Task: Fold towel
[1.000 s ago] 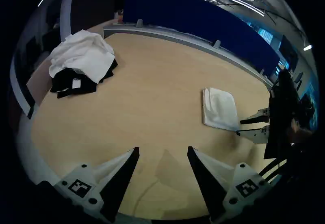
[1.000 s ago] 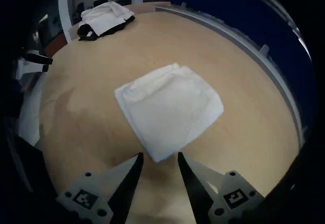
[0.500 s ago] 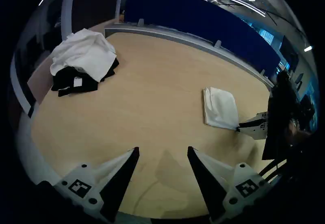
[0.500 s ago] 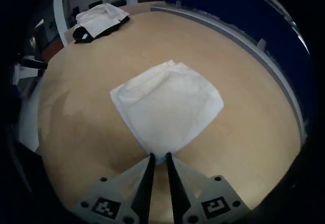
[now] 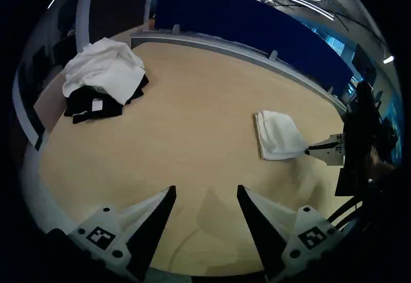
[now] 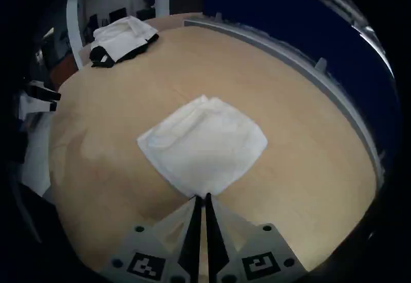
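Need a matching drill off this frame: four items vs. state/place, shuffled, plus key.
Column 1
1. left tool
2. right tool
3. folded towel
4. clothes pile

Column 2
A. white over black, at a far corner of the table
B. shut on a cloth corner
C. open, nothing between its fingers
D. lying flat, white, near corner pinched

Pairs: 1-C, 2-B, 3-D, 4-A
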Demonstrator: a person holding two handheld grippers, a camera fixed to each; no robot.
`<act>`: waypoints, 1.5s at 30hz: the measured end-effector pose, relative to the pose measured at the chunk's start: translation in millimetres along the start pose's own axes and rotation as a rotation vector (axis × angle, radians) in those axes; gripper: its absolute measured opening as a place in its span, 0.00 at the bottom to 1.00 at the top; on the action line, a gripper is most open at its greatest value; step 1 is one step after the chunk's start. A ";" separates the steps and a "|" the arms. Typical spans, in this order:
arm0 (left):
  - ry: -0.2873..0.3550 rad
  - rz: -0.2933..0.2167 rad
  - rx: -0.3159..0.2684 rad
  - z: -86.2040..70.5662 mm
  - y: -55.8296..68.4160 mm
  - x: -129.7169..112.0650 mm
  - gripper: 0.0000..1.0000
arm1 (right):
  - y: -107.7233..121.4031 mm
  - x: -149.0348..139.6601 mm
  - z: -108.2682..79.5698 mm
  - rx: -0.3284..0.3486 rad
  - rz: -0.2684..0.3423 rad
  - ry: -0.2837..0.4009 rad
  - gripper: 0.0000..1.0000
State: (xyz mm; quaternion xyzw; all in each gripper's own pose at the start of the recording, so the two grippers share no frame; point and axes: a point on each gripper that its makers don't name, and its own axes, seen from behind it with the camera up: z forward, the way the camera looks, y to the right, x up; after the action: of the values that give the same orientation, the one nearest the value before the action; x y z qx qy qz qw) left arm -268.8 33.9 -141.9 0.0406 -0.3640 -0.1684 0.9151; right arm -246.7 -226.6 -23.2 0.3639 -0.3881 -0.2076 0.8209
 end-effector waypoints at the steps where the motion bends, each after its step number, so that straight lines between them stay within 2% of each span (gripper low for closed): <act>1: 0.003 0.001 -0.002 0.1 0.7 1.4 0.88 | 2.5 8.0 -4.6 -0.006 -0.005 0.014 0.05; 12: 0.049 0.021 -0.032 1.8 13.3 24.4 0.87 | 25.9 106.1 -70.7 -0.052 -0.080 0.174 0.05; 18: 0.067 0.036 -0.052 0.6 22.6 32.9 0.87 | 34.7 135.8 -102.5 -0.074 -0.113 0.217 0.05; 24: 0.079 0.049 -0.068 -1.4 30.7 39.1 0.88 | 50.2 138.2 -118.5 -0.103 -0.115 0.220 0.05; 33: 0.078 0.077 -0.081 -3.0 39.0 39.6 0.88 | 78.9 128.2 -139.4 -0.142 -0.080 0.220 0.05; 45: 0.068 0.101 -0.081 4.4 45.3 42.8 0.87 | 138.7 79.7 -174.9 -0.210 -0.019 0.186 0.05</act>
State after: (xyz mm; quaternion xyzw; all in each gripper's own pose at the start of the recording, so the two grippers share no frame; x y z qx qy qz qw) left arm -230.2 62.2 -101.8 -0.0093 -0.3271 -0.1352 0.9352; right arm -51.9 -109.9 44.9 0.2973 -0.2832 -0.2201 0.8848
